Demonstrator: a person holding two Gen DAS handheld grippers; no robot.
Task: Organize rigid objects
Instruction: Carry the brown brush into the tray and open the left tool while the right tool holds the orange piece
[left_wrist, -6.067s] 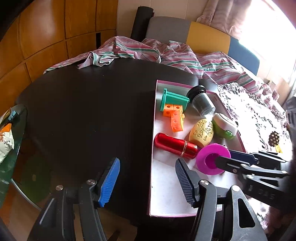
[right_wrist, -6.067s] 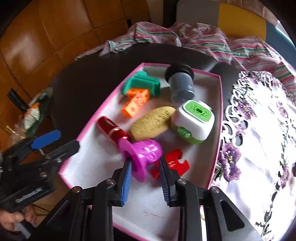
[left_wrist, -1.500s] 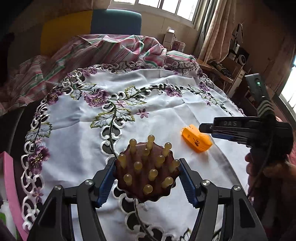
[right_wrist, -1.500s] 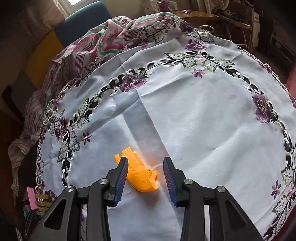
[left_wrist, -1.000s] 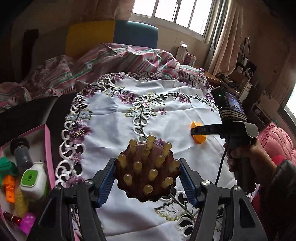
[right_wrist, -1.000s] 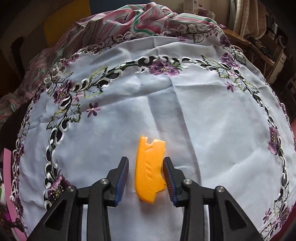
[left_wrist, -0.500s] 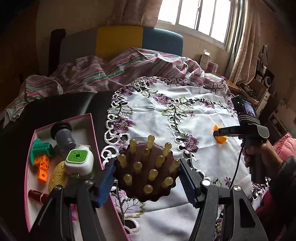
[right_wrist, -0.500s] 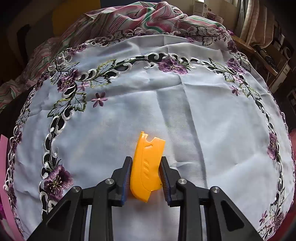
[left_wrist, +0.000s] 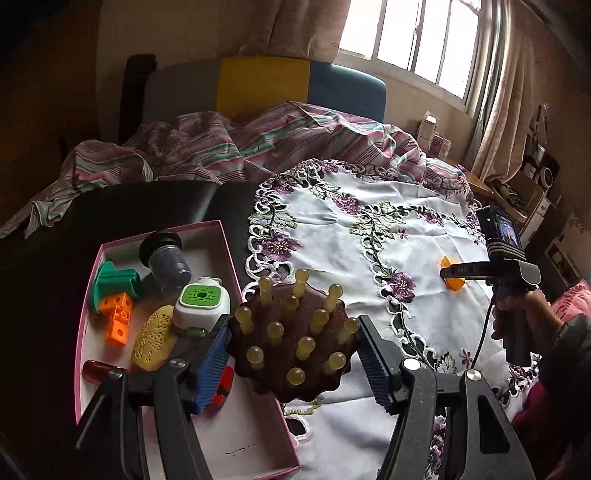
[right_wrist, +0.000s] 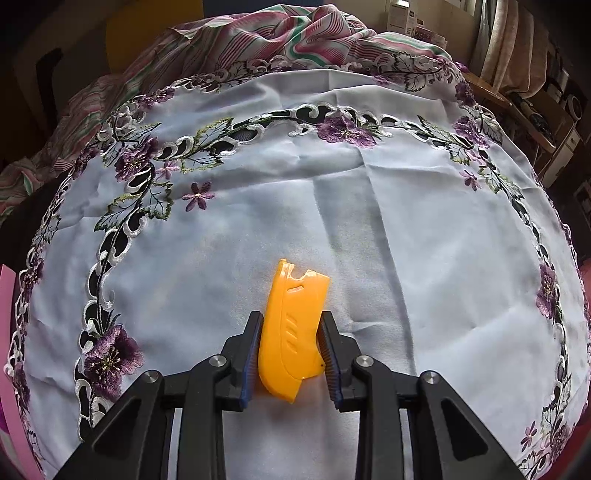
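My left gripper (left_wrist: 295, 354) is shut on a brown massage brush (left_wrist: 293, 341) with yellow knobs, held above the right edge of a pink box (left_wrist: 236, 266). The box holds a grey cup (left_wrist: 166, 258), a green block (left_wrist: 114, 282), orange cubes (left_wrist: 118, 321), a yellow oval (left_wrist: 153, 341), a white-green device (left_wrist: 201, 302) and a red tube (left_wrist: 98, 371). My right gripper (right_wrist: 291, 352) is shut on an orange plastic piece (right_wrist: 291, 328) on the white embroidered cloth (right_wrist: 406, 221). The right gripper also shows in the left wrist view (left_wrist: 452, 275).
The box stands on a dark table (left_wrist: 147, 206) left of the cloth. A striped blanket (left_wrist: 221, 147) and a grey, yellow and blue chair back (left_wrist: 258, 85) lie behind. Shelves with clutter (left_wrist: 532, 184) stand at the far right.
My left gripper has carried the brush left, from over the cloth to over the box's right edge. My right gripper has closed on the orange piece.
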